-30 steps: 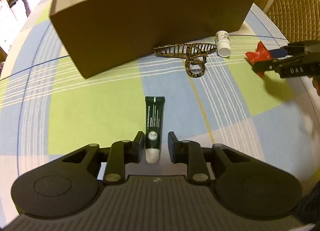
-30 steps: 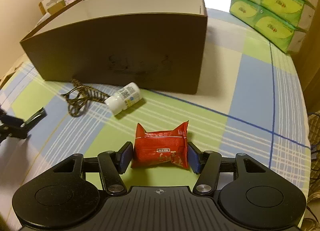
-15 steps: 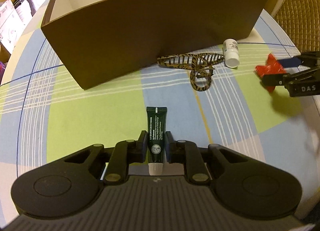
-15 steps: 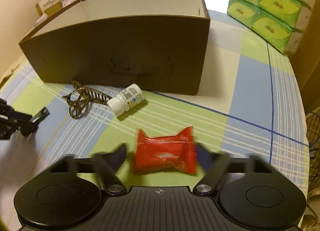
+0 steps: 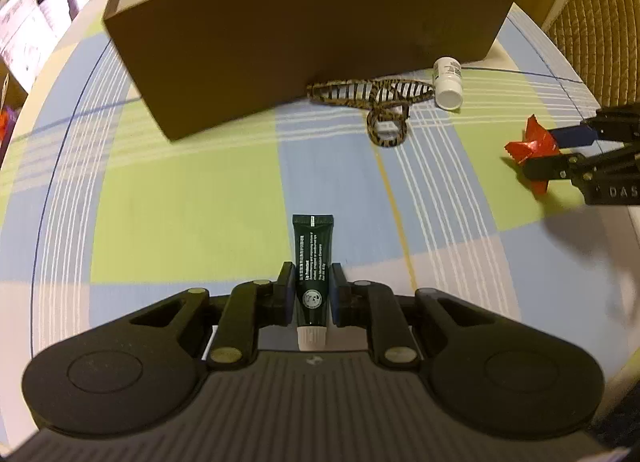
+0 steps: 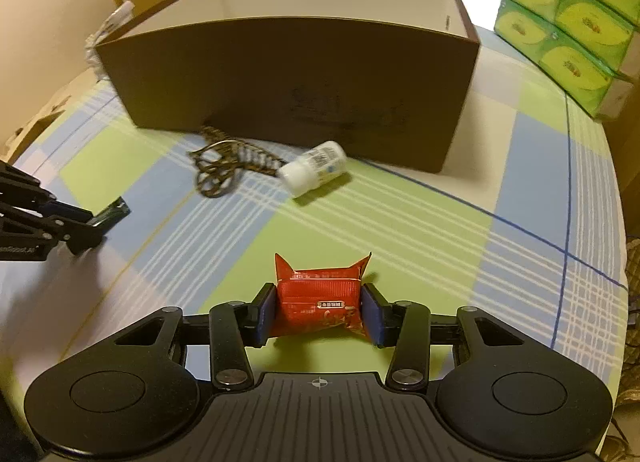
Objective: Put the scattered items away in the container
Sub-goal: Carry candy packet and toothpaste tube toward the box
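Open plaid tablecloth between both tools and the brown box at 12 o'clock; table edge curving close at 9 o'clock. Left gripper low and level, clamped on a dark green tube, white cap rearward, "Lip Protectant" partly legible. Right gripper squeezing a red packet, its label too small to read. White bottle on its side beside a leopard-print hair clip, just before the box wall. Green tissue packs stacked at 2 o'clock.
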Demonstrator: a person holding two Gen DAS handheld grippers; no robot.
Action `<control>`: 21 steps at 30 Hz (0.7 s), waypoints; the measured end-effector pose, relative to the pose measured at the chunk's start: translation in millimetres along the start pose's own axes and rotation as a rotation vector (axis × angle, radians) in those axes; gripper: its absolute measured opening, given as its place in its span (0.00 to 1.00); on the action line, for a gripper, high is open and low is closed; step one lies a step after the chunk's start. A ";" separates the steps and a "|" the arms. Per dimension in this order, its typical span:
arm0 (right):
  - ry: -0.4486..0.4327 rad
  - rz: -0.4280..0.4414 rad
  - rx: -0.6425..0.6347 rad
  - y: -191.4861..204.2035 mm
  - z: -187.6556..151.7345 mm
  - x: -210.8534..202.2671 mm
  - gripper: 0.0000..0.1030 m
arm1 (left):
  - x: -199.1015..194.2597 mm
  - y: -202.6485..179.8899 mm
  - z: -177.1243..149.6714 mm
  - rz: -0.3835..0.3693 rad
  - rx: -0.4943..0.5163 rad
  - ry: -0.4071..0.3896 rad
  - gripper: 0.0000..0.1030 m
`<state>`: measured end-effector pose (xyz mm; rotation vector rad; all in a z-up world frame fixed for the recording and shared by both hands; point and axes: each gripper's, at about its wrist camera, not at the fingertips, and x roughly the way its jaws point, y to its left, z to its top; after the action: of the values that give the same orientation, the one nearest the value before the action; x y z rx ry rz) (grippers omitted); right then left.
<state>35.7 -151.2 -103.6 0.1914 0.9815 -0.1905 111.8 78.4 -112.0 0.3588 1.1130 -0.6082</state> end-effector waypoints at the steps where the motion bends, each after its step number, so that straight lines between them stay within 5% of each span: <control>1: -0.003 0.010 -0.002 2.7 -0.9 -3.1 0.46 | -2.2 0.6 -1.7 -0.002 -0.007 0.000 0.13; 21: -0.070 0.097 -0.018 21.2 19.9 -36.4 0.46 | -58.2 2.1 13.2 -0.010 -0.033 -0.141 0.13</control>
<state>37.2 -132.9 -60.8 0.2147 0.9019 -0.0987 104.8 88.7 -53.6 0.2776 0.9890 -0.6136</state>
